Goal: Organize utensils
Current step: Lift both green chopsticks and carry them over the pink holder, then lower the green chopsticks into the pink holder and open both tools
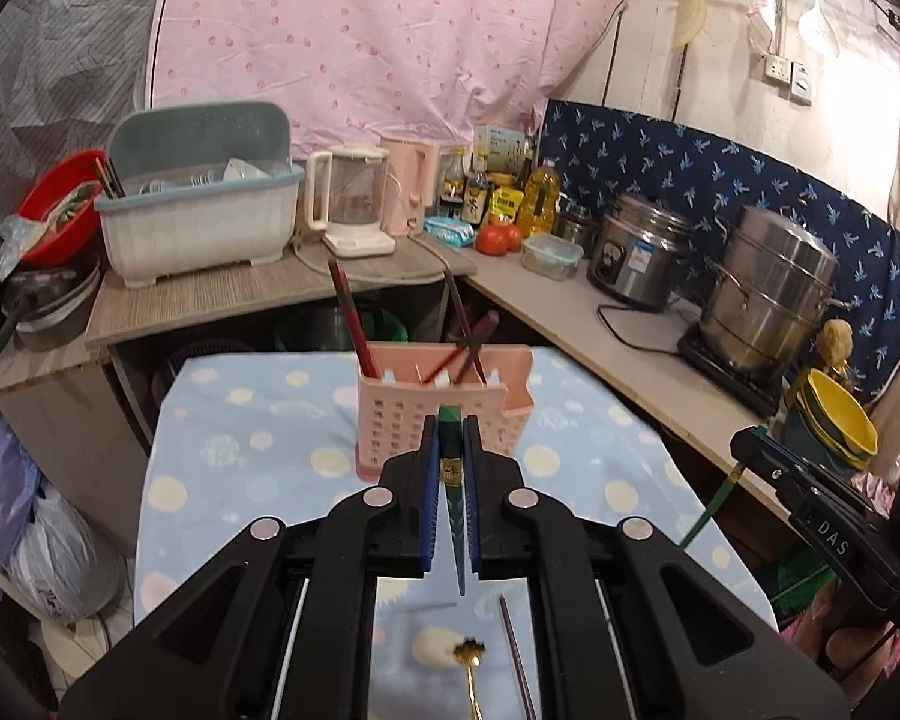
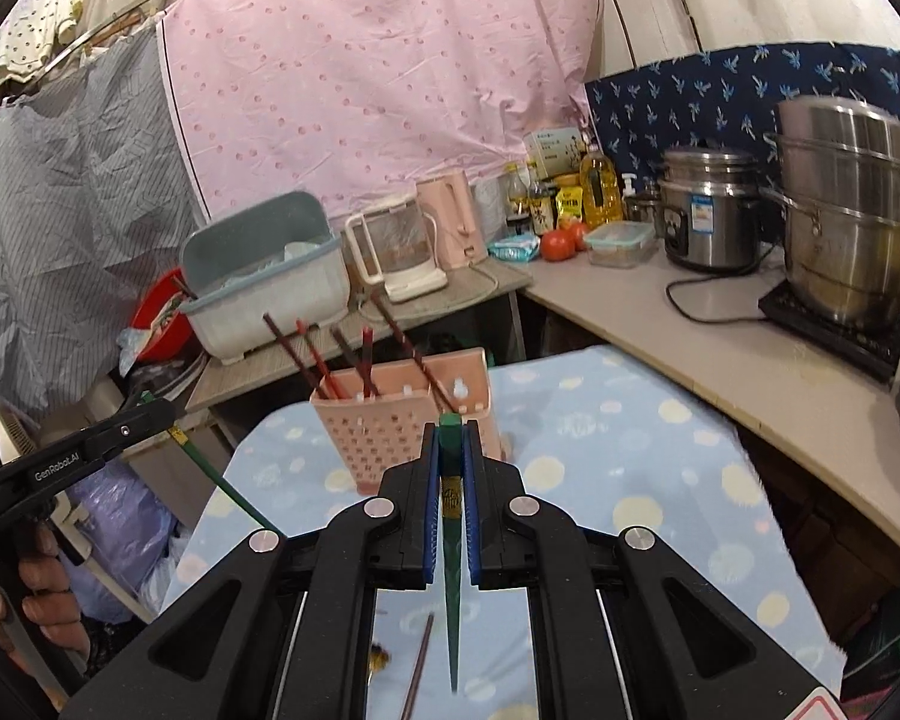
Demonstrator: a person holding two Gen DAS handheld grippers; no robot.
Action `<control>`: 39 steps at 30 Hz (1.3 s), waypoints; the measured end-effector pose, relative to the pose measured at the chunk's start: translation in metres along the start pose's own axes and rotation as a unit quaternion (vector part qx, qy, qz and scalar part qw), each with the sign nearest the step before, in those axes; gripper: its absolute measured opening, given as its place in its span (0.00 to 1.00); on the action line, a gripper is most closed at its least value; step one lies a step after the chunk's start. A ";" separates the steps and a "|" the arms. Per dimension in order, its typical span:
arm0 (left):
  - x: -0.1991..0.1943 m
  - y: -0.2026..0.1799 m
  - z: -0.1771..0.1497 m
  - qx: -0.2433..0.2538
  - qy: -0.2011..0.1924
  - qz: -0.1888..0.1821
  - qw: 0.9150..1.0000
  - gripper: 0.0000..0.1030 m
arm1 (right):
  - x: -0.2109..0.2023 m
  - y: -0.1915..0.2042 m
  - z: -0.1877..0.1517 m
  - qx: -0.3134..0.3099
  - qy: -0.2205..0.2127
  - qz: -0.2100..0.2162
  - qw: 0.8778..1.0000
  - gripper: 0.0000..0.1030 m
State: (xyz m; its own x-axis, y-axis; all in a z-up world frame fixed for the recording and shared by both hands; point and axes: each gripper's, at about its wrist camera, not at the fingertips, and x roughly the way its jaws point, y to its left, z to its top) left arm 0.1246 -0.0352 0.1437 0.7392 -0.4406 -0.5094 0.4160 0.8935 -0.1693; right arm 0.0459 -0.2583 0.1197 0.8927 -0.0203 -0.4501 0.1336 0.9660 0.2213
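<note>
Each tool, left tool (image 1: 450, 468) and right tool (image 2: 450, 468), clamps a thin, stiff, light, slippery green chopstick (image 1: 450, 483) near its thick end; the perforated pink plastic holder (image 1: 432, 414) sits just ahead.

Dim warm indoor light, glare at right edge, fisheye-bent dark corners, blurred foreground tabletop

Pink plastic caddy (image 1: 444, 414), perforated; glossy green chopstick (image 1: 450, 480); soft dotted cloth (image 1: 258, 450).
</note>
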 end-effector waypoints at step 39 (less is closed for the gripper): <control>0.124 0.049 0.109 -0.010 -0.017 0.051 0.998 0.07 | 0.179 0.008 0.111 -0.015 -0.012 -0.033 0.999 0.08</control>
State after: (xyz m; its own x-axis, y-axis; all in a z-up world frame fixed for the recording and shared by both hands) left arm 0.2938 -0.0554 0.1641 0.7951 -0.3495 -0.4957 0.3274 0.9353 -0.1343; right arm 0.2548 -0.2825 0.1369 0.8927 -0.0904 -0.4415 0.1804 0.9694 0.1663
